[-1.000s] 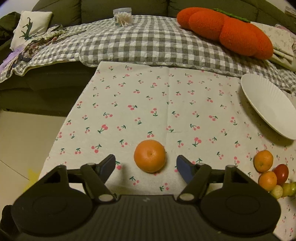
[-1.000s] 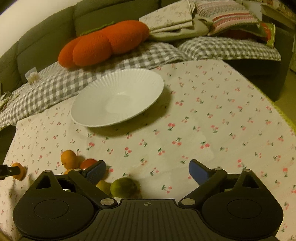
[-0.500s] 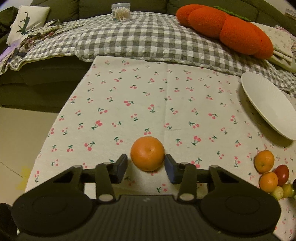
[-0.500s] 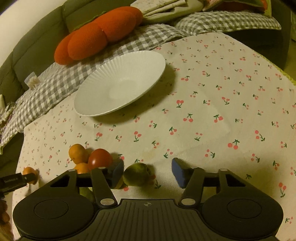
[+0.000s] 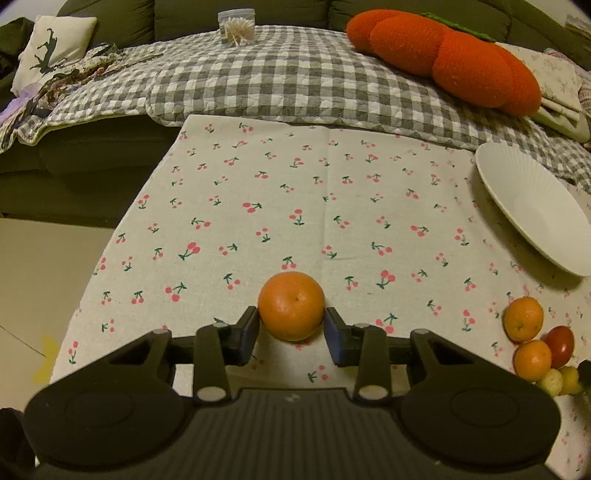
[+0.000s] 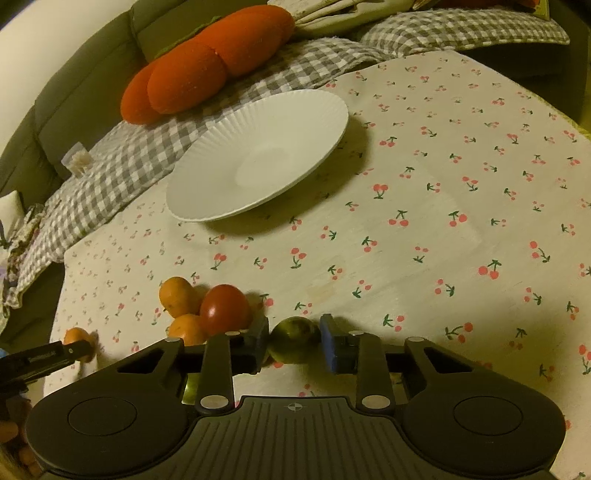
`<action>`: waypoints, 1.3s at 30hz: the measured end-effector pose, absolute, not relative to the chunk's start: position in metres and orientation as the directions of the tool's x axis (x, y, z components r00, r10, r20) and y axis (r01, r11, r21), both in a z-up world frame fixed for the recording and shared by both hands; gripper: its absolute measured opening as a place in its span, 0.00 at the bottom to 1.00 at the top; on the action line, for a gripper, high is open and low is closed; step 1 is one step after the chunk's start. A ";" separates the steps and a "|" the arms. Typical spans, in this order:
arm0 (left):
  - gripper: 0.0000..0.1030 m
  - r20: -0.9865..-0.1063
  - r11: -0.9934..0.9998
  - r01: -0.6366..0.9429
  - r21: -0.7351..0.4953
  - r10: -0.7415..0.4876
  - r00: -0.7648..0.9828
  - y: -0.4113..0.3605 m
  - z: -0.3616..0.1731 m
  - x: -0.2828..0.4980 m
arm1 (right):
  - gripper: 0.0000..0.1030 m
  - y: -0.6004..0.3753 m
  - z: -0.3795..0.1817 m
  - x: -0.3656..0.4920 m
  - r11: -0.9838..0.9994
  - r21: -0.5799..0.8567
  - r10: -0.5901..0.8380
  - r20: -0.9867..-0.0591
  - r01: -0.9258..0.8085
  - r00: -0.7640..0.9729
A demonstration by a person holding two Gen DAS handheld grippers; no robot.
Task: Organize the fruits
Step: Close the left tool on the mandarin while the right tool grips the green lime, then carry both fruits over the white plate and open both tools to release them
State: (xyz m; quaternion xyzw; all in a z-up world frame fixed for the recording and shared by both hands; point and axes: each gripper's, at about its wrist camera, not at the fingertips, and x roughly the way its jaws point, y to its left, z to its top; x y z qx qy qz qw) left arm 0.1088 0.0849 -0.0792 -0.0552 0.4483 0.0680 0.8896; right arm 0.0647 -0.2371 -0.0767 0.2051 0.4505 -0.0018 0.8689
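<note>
two grippers closing, orange point(image 5: 291, 305), green fruit point(image 6: 293, 339)

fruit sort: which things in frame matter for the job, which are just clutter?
Job:
- orange, between left gripper fingers, closing
- green fruit, between right gripper fingers, closing
- loose fruit pile
- white plate, empty

Clutter:
- orange cushion
- checked blanket
- cotton-swab jar

Tablecloth point(image 5: 332, 206): cream, red cherry print with green stems. Plate point(image 6: 258, 155): plain white, ribbed. Blanket point(image 5: 288, 81): grey-white check. Cushion point(image 5: 443, 55): bright orange. Fruits: orange point(image 5: 291, 305), red tomato point(image 6: 225, 309), green fruit point(image 6: 293, 339).
</note>
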 end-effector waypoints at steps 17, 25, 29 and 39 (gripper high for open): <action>0.35 -0.762 0.975 -0.116 -0.191 -0.072 0.644 0.065 -0.050 0.114 | 0.28 -0.252 -0.058 0.068 0.896 0.401 0.182 -0.723 0.191 0.667; 0.35 -0.689 0.968 0.008 -0.252 -0.185 0.700 0.016 -0.028 0.133 | 0.28 -0.260 -0.040 0.088 0.892 0.414 0.171 -0.677 0.179 0.716; 0.35 -0.660 0.963 0.075 -0.258 -0.232 0.714 -0.013 -0.022 0.148 | 0.28 -0.269 -0.033 0.102 0.894 0.410 0.154 -0.657 0.178 0.738; 0.35 -0.658 0.965 0.170 -0.198 -0.260 0.707 -0.070 -0.036 0.178 | 0.28 -0.266 -0.033 0.150 0.939 0.330 0.145 -0.638 0.099 0.756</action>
